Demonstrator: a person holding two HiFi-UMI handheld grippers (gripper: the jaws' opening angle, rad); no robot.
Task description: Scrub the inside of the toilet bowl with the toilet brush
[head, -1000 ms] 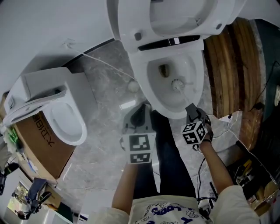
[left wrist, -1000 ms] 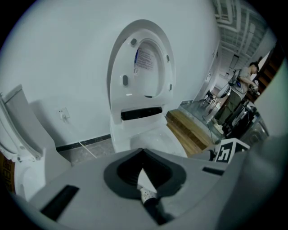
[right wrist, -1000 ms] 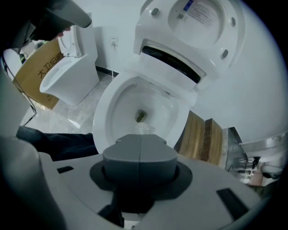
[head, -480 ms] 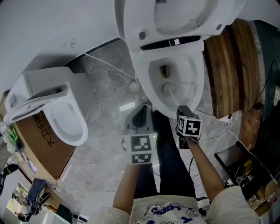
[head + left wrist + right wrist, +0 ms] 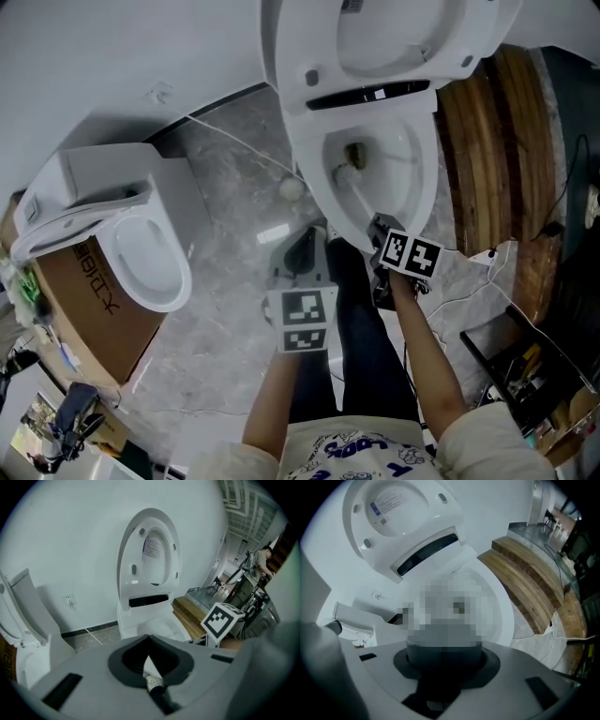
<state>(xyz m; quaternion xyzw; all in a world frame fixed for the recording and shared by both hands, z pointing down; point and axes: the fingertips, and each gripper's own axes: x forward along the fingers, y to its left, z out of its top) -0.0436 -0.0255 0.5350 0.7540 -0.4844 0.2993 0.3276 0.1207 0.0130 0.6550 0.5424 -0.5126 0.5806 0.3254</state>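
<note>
**Scrubbing step in hand.** The right hand-held gripper (image 5: 380, 230) is clamped on the handle of the toilet brush (image 5: 346, 174). The brush head sits inside the toilet bowl (image 5: 414, 199), against the wall on the person's left, near the drain. The left hand-held gripper (image 5: 302, 251) has its jaws together and empty, and hangs over the floor (image 5: 225, 178). The next move probably calls for sweeping the head round the unscrubbed wall with firm contact.

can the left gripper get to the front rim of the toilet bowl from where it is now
Probably yes. The left gripper hangs close beside the toilet bowl, near its front left rim, with nothing between them. The toilet brush and right gripper work further right.
</note>
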